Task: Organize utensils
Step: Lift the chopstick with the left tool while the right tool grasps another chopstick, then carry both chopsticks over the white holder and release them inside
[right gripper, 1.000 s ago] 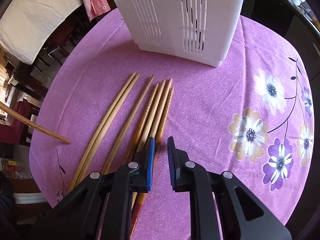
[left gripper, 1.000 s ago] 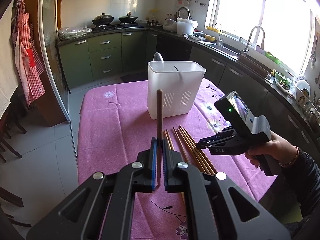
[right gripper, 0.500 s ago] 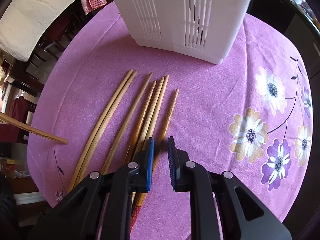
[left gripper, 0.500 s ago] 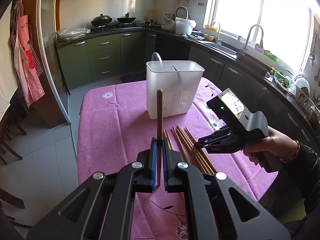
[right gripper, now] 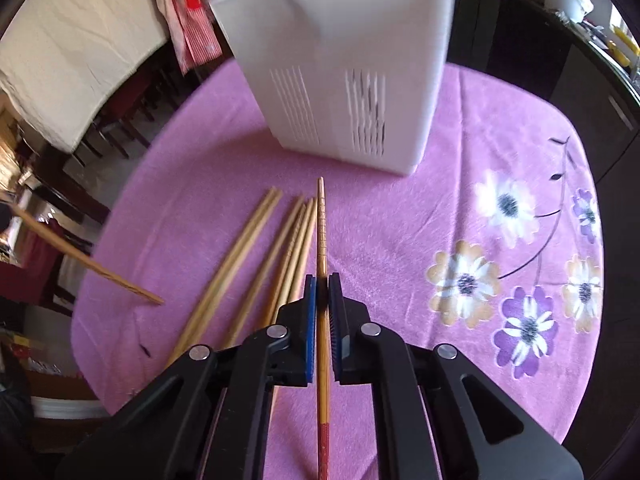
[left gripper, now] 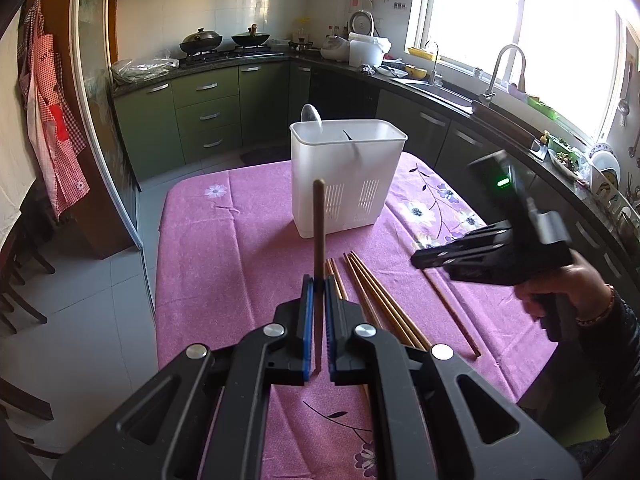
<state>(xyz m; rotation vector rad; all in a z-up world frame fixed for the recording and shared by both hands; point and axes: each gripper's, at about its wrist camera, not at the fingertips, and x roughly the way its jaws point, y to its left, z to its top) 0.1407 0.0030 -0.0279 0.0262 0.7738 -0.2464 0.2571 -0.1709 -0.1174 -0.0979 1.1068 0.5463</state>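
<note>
A white slotted utensil holder (left gripper: pixel 346 176) stands on the pink tablecloth, with a spoon (left gripper: pixel 311 114) in it; it also shows in the right wrist view (right gripper: pixel 344 76). My left gripper (left gripper: pixel 316 286) is shut on a brown chopstick (left gripper: pixel 319 232) that points up, above the table. My right gripper (right gripper: pixel 322 282) is shut on a wooden chopstick (right gripper: pixel 321 236) with a red end and holds it lifted over the cloth. Several more chopsticks (right gripper: pixel 256 264) lie loose on the cloth left of it; they also show in the left wrist view (left gripper: pixel 376 300).
The table (left gripper: pixel 224 240) has a pink flowered cloth and its left edge drops to a tiled floor. Green kitchen cabinets (left gripper: pixel 208 108) and a counter with a sink (left gripper: pixel 436 88) run behind and to the right. Dark chairs (right gripper: pixel 120 120) stand at the table's far side.
My right gripper has shut on one chopstick and lifted it off the cloth, tilting up towards the holder. My left gripper still holds its chopstick in much the same place.
</note>
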